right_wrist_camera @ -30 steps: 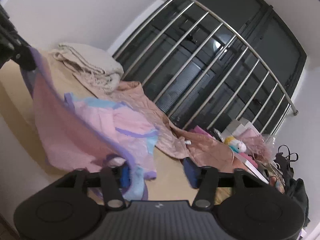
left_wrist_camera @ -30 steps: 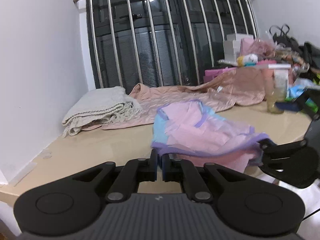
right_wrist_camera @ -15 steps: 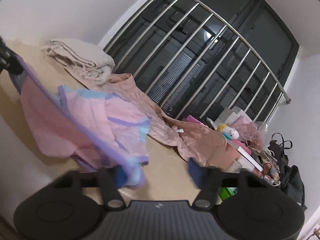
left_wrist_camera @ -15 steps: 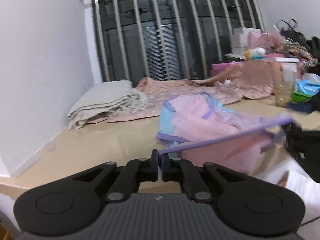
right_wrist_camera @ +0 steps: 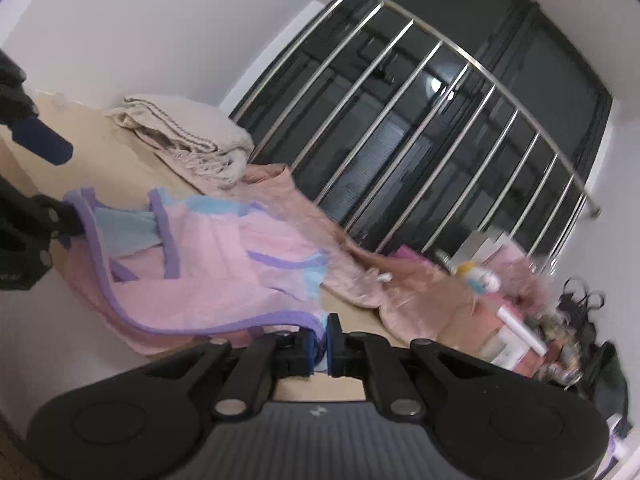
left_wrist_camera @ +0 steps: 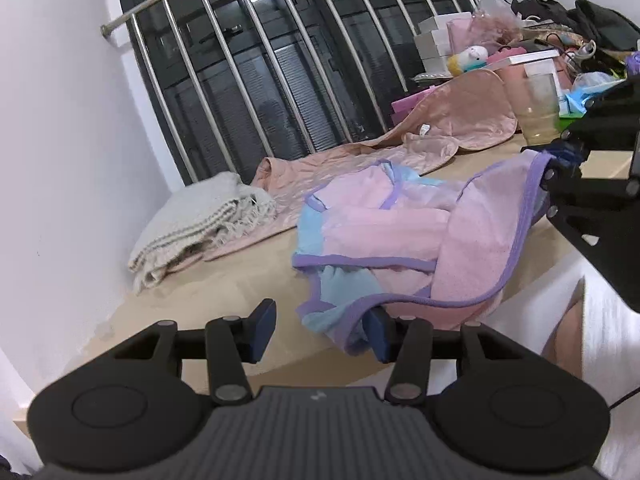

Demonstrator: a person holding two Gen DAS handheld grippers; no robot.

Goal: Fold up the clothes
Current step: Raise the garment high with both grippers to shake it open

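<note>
The pink garment (left_wrist_camera: 404,236) lies crumpled at the worktop's (left_wrist_camera: 224,280) front edge, hem overhanging – the right gripper (right_wrist_camera: 319,346) jaws pinch its purple trim, the left gripper (left_wrist_camera: 320,330) jaws have just been opening, cloth beside one pad, bare worktop leftward

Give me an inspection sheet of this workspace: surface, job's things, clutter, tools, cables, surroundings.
Surface: beige table, bare at the near left.
Job's things: pink garment with purple trim, crumpled, draped over the near edge; folded grey blanket; peach quilted cloth.
Clutter: plastic cup, boxes, plush toy, black bags at the far right.
Tools: left tool open, jaws just opened, hem lying against its right finger; right tool shut on the purple hem.
Cables: nothing seen.
Surroundings: white wall, dark window behind a steel railing.
</note>
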